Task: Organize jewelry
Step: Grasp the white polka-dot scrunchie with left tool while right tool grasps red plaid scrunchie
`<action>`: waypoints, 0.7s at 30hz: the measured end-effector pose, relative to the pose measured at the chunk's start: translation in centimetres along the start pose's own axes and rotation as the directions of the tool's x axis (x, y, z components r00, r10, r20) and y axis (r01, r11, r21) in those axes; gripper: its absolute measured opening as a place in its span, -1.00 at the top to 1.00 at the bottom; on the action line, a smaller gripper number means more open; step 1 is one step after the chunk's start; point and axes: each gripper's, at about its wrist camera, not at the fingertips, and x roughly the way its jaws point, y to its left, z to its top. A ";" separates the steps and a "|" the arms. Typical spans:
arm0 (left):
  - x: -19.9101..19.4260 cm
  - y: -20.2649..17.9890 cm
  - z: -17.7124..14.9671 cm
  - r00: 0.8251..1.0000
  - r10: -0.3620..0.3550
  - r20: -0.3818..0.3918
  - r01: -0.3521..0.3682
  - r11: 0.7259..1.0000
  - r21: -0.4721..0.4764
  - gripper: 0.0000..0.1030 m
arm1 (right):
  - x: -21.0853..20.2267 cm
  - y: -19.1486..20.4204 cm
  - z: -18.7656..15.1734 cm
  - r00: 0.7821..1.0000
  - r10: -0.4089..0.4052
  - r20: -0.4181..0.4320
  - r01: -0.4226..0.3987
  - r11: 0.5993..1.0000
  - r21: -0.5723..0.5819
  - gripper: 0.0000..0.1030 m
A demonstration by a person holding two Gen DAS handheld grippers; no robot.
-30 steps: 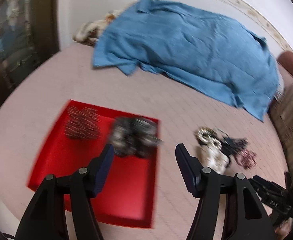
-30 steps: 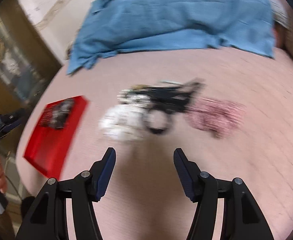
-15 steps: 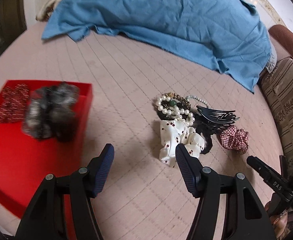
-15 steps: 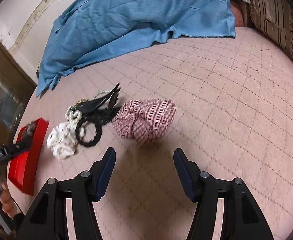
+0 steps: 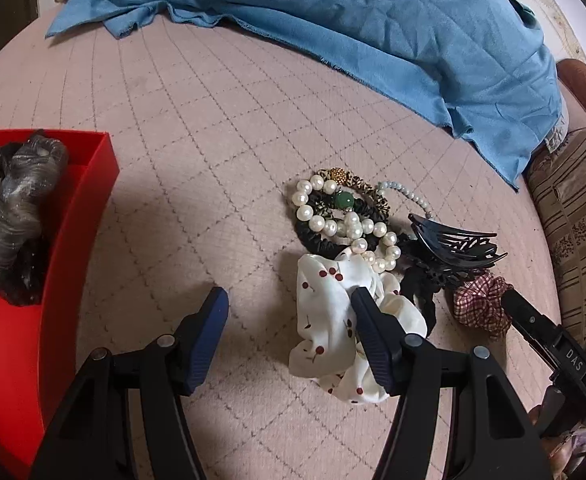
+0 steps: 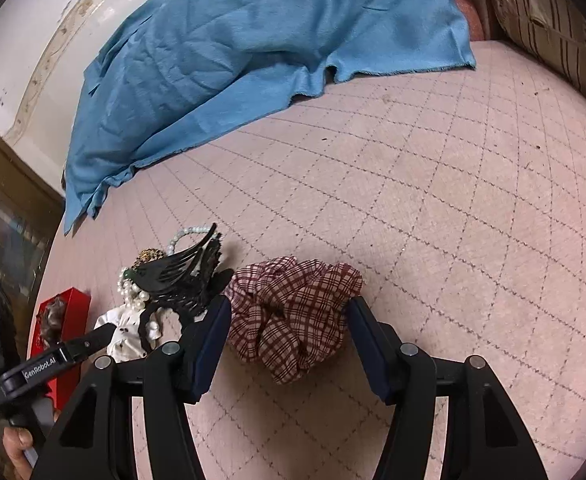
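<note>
Now | right gripper (image 6: 287, 330) jaws apart astride plaid scrunchie (image 6: 293, 312) — soft, light, pinch mid-bunch | left gripper (image 5: 289, 312) apart — empty

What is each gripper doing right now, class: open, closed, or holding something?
Left gripper: open, holding nothing, above the mat beside the white scrunchie.
Right gripper: open, straddling the plaid scrunchie, not yet closed on it.

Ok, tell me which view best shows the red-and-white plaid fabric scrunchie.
Right wrist view: the plaid scrunchie sits large and whole between the open right gripper's fingers. In the left wrist view it is small, partly hidden.
</note>
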 end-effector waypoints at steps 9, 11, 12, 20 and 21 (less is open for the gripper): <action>-0.2 -0.7 -0.5 0.999 -0.012 -0.035 0.013 0.999 0.033 0.89 | -0.1 -0.8 -0.4 0.999 0.030 -0.012 -0.029 0.998 0.050 0.68; -0.9 -1.1 -0.7 1.000 -0.013 -0.023 0.014 0.999 0.043 0.89 | -0.7 -0.8 -0.6 0.999 0.039 -0.004 -0.038 0.998 0.053 0.74; -1.4 -1.3 -0.8 1.000 -0.020 -0.018 0.020 0.999 0.043 0.89 | -1.2 -0.8 -0.7 0.999 0.046 0.002 -0.046 0.997 0.056 0.75; -6.1 -1.9 -2.4 0.997 -0.065 0.040 0.063 0.997 0.051 0.89 | -4.4 -0.6 -1.8 0.997 0.072 0.029 -0.074 0.995 0.063 0.83; -6.9 -1.9 -2.7 0.996 -0.067 0.054 0.064 0.997 0.054 0.89 | -4.9 -0.5 -1.9 0.997 0.074 0.035 -0.076 0.995 0.060 0.83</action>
